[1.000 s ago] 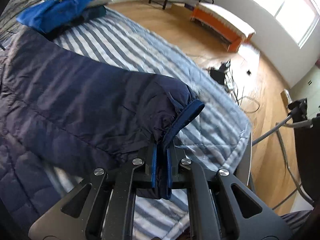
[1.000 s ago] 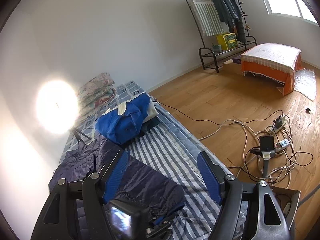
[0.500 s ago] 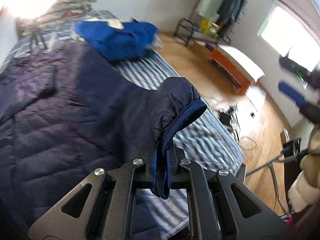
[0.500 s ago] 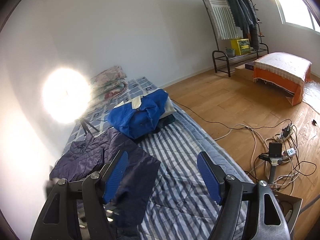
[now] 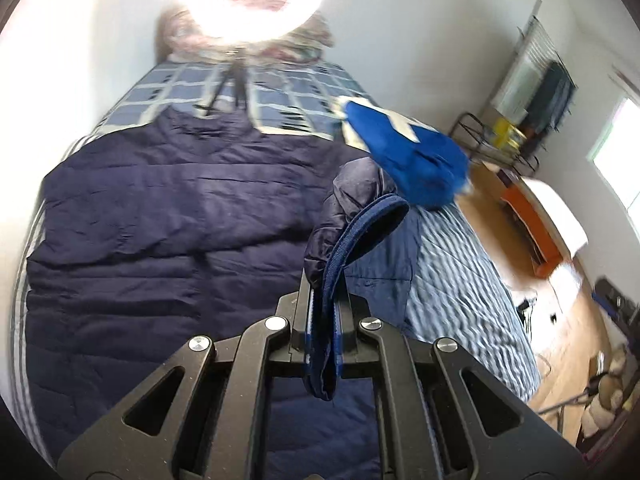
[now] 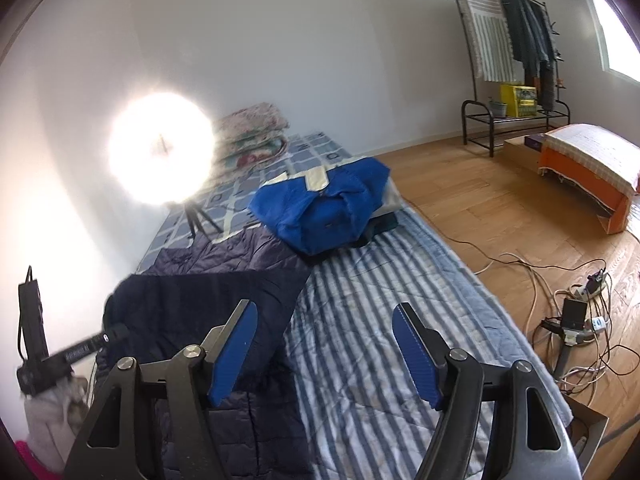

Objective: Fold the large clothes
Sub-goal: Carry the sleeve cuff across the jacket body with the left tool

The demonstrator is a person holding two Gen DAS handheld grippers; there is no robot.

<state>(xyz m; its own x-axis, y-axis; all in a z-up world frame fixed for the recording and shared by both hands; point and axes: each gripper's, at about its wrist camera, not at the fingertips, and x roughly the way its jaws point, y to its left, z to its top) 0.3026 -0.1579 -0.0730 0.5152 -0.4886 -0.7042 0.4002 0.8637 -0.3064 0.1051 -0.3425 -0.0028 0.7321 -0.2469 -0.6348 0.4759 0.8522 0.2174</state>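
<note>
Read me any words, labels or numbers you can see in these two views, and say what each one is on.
Nothing can be read.
Left gripper: in the right wrist view its bar bears pale lettering, too blurred.
Yellow box on the rack: printed front, too small.
Bed cover: dark marks in its squares, too small.

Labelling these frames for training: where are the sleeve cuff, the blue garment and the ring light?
sleeve cuff (image 5: 362,228), left wrist view, ribbed edge.
blue garment (image 6: 320,210), right wrist view, its middle.
ring light (image 6: 160,148), right wrist view, glowing centre.
</note>
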